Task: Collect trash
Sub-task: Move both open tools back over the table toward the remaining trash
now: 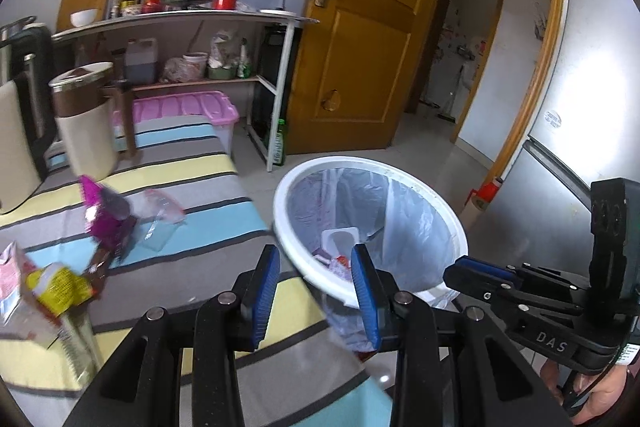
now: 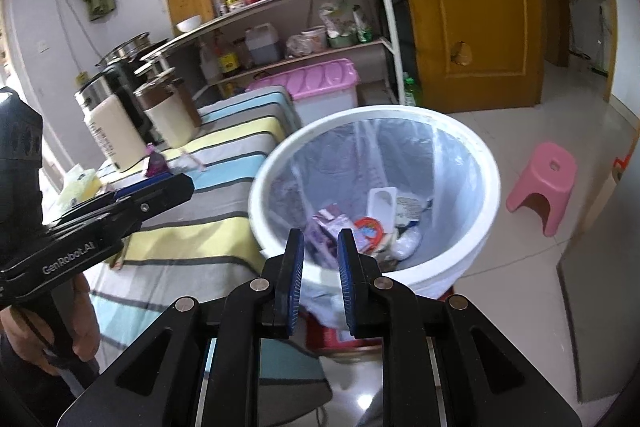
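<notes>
The bin [image 2: 486, 163] mouth gapes unobstructed; wrappers [image 1: 108, 215] and canisters [image 1: 86, 123] crowd the striped table [image 1: 216, 187].
</notes>
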The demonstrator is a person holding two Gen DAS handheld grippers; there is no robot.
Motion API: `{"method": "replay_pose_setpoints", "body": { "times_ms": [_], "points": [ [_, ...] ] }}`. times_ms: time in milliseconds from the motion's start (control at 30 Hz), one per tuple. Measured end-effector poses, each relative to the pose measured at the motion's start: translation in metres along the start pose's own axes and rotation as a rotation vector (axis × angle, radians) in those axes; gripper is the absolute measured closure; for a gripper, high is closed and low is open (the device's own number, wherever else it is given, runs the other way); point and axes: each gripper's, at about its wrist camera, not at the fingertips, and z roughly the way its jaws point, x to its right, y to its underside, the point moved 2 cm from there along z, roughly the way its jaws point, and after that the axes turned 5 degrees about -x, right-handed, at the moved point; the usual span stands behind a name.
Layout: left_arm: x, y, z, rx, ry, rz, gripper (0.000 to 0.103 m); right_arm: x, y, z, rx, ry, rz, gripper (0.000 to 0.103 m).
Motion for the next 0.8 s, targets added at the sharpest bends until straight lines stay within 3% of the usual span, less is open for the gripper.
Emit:
{"method": "replay_pose_setpoints", "body": {
  "times_ms": [167, 367, 800],
  "points": [
    [-0.013, 0.011, -0.02, 0.013, -0.037, -0.016, 0.066, -0.021, 0.004, -0.004, 0.002, -0.037, -0.035, 0.083],
    [-0.028, 0.025, -0.041, 0.028, -0.078, -0.036, 0.066, -0.042, 0.009, -0.004, -0.002, -0.072, -0.068, 0.067],
    [-0.063, 0.051, -0.072, 0.039, -0.156, -0.113, 0.066, -0.082, 0.02, 0.005, -0.036, -0.132, -0.137, 0.067]
  ]
}}
